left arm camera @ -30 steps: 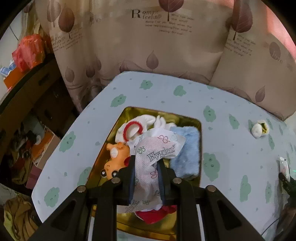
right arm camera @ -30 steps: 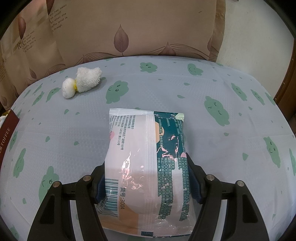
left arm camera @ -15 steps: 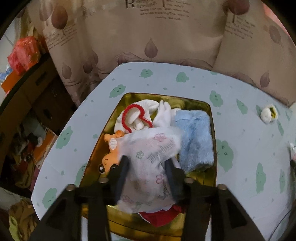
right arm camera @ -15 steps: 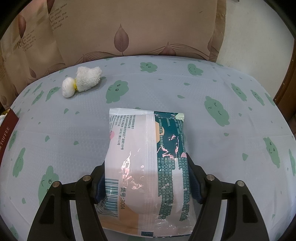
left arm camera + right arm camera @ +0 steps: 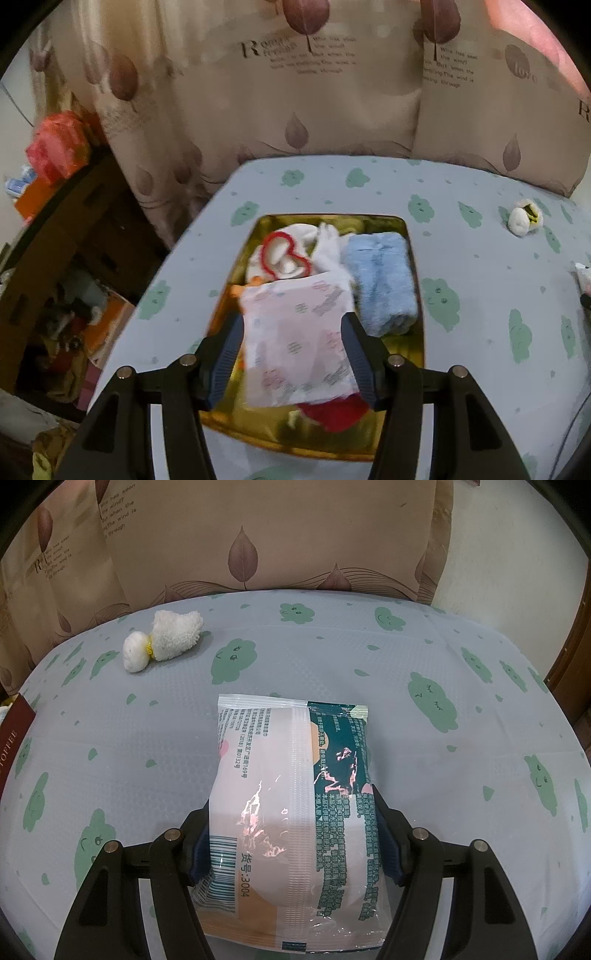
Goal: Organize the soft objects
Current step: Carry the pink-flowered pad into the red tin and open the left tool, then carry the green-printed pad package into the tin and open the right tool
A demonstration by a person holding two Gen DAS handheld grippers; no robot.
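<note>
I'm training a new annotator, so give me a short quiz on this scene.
1. True or false: the blue towel lies inside the gold tray.
2. What is between the jaws of the right gripper? A) sealed packet B) red cloth C) orange toy
3. Where is the small white plush relative to the tray?

Key: 1 true. 2 A; the jaws are closed on its sides. 3 On the table, outside the tray and apart from it.
</note>
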